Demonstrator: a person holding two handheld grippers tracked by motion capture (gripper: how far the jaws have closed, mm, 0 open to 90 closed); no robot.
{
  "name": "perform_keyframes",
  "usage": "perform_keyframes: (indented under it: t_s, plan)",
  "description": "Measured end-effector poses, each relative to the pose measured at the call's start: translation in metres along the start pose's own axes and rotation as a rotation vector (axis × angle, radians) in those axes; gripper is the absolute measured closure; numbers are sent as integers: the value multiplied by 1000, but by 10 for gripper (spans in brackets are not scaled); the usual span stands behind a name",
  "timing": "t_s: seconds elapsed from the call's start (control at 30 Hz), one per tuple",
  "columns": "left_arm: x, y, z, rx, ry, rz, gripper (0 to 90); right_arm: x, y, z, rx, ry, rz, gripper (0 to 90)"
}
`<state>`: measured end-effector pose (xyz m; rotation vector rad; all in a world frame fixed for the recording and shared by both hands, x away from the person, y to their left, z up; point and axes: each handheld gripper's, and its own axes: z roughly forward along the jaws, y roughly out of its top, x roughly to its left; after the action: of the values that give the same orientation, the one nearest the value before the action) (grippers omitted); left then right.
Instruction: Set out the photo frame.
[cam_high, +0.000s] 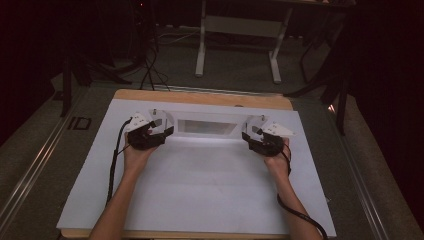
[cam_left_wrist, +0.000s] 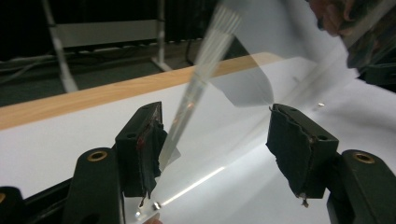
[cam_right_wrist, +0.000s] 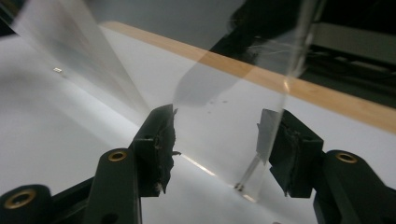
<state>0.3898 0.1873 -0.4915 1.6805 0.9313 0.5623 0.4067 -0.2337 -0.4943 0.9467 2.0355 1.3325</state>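
A clear plastic box-like piece (cam_high: 207, 127) stands on the white board (cam_high: 200, 190), between my two grippers. My left gripper (cam_high: 162, 128) is at its left end, with the jaws wide apart. In the left gripper view (cam_left_wrist: 217, 128) a thin clear wall (cam_left_wrist: 196, 88) leans against the left pad (cam_left_wrist: 149, 149), while the other pad stands free. My right gripper (cam_high: 248, 132) is at the right end. In the right gripper view (cam_right_wrist: 224, 128) a clear wall (cam_right_wrist: 286, 84) sits by the right pad (cam_right_wrist: 287, 149), and the left pad is far off it.
The white board lies on a wooden table (cam_high: 200, 97) whose edge shows at the back. Beyond it on the dark carpet stand a white table frame (cam_high: 235, 30) and black stands with cables (cam_high: 147, 70). A metal rail (cam_high: 35, 165) runs along the left.
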Motion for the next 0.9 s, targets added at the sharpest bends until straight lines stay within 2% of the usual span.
perform_keyframes:
  t_s: [0.07, 0.13, 0.3, 0.4, 0.53, 0.73, 0.8, 0.9]
  plan:
    - [0, 3, 3, 7, 21, 5, 365, 4, 3, 3, 14, -45, -52, 457]
    - [1, 6, 6, 14, 31, -1, 365, 5, 6, 6, 24, -67, -67, 458]
    - [0, 10, 8, 26, 46, 0, 365, 3, 9, 8, 34, -67, -62, 459]
    - [-4, 11, 6, 41, 56, 15, 364, 4, 9, 5, 43, -66, -69, 461]
    - [-9, 15, 1, 52, 70, 24, 369, 7, 11, -3, 46, -43, -58, 460]
    - [-15, 17, -5, 56, 72, 17, 391, 9, 13, -11, 51, -26, -28, 451]
    - [-19, 20, -9, 53, 72, 9, 392, 8, 9, -12, 61, -14, 4, 451]
    - [-21, 20, -11, 67, 67, -5, 392, 9, 10, -14, 73, -15, 9, 450]
